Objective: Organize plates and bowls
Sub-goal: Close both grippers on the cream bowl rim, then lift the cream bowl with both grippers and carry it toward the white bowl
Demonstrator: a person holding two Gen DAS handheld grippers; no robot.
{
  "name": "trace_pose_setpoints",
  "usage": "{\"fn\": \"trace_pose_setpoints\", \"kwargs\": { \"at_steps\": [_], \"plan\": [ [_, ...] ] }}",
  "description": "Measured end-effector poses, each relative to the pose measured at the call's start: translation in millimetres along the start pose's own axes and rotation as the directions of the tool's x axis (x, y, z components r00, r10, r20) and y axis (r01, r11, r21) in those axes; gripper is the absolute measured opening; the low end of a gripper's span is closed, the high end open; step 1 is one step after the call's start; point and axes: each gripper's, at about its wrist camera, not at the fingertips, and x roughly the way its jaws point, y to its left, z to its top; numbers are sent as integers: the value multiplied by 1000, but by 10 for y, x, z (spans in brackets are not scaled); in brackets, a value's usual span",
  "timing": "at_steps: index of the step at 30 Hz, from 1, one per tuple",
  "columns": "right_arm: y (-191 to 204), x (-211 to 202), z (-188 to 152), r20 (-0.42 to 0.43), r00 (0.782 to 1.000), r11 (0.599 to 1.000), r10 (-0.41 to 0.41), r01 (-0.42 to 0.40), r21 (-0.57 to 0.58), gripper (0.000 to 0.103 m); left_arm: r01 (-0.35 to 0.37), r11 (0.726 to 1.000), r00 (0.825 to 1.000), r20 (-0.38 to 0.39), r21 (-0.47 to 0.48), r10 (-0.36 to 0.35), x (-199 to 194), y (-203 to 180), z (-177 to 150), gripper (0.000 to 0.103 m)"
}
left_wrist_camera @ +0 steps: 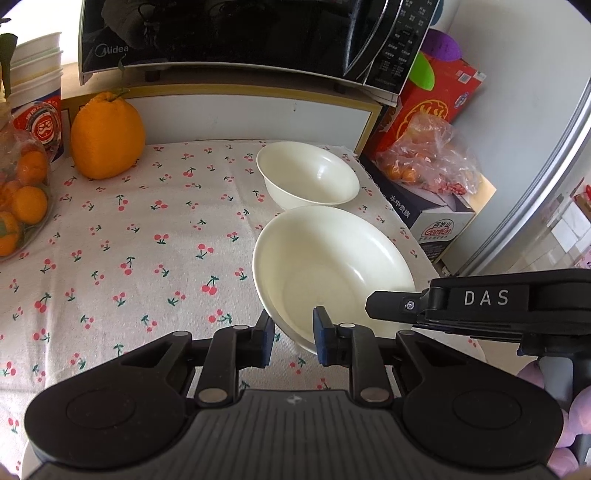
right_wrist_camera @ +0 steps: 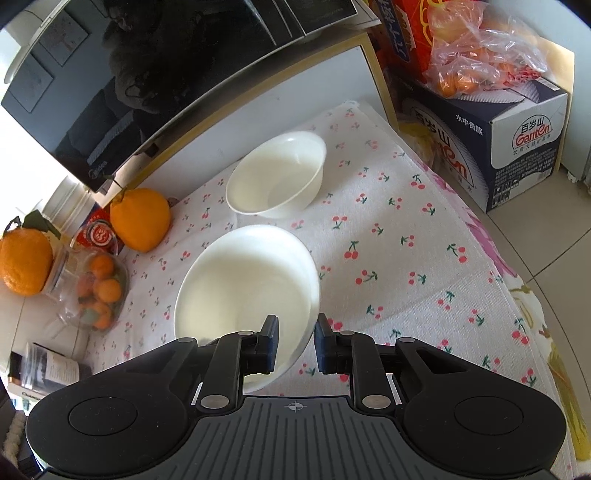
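- Left tongs [left_wrist_camera: 293, 334]: clamped on the near rim of the large white bowl [left_wrist_camera: 332, 269].
- Right tongs [right_wrist_camera: 295, 341]: clamped on the same bowl's rim at its right side.
- Large white bowl: nearest on the cherry-print cloth [left_wrist_camera: 129, 258] covering the desk.
- Small white bowl [left_wrist_camera: 308, 177]: just behind it, upright.
- Large orange fruit [left_wrist_camera: 107, 136]: back left.
- Microwave [left_wrist_camera: 240, 33]: farthest, above.

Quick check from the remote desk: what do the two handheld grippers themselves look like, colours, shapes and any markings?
Both are matt black. The left gripper and right gripper each have two short fingers with dark blue pads, jointed link arms with silver pivot pins, two round housings and a ribbed grey centre plate bearing a small crosshair mark. Seen from the left wrist, the right gripper's side reads "DAS" in white. No cables or sleeves show.
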Motion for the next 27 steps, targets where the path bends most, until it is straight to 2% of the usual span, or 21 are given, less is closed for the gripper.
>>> {"fn": "trace_pose_setpoints", "kwargs": {
  "at_steps": [27],
  "plan": [
    [19, -623, -237, -21, 999, 998, 26, -28, -63, 20, 69, 997, 997, -22, 20, -68, -540, -185, -225, 20]
  ]
}}
